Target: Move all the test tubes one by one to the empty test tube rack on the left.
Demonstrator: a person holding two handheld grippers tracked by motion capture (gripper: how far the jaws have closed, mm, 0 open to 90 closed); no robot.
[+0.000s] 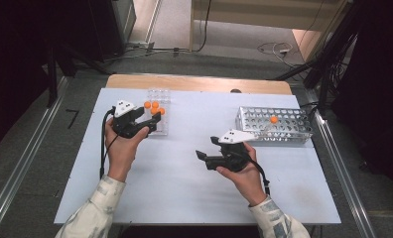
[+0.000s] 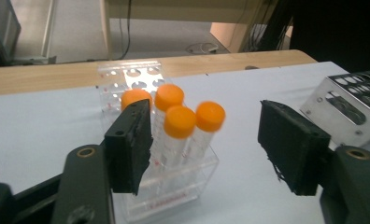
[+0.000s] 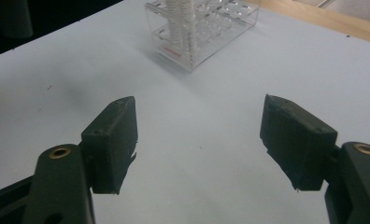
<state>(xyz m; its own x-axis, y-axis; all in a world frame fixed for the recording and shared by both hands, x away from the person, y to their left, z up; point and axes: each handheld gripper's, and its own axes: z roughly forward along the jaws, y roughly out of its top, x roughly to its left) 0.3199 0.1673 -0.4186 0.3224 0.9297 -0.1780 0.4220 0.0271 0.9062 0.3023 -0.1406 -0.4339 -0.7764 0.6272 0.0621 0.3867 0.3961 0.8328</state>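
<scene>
Left gripper (image 1: 152, 119) stands with jaws released beside the four orange-capped tubes (image 2: 181, 122) seated upright in the clear rack (image 1: 159, 115) near the desk's far-left edge; nothing is grasped. Right gripper (image 1: 207, 148) waits mid-desk, jaws apart and empty, presumably ready to receive a tube for the metal rack (image 1: 276, 126) at the far-right edge, which holds one tube.

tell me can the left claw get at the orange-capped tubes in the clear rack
Probably yes: the left claw is open right by the orange-capped tubes in the clear rack, with nothing between.
</scene>
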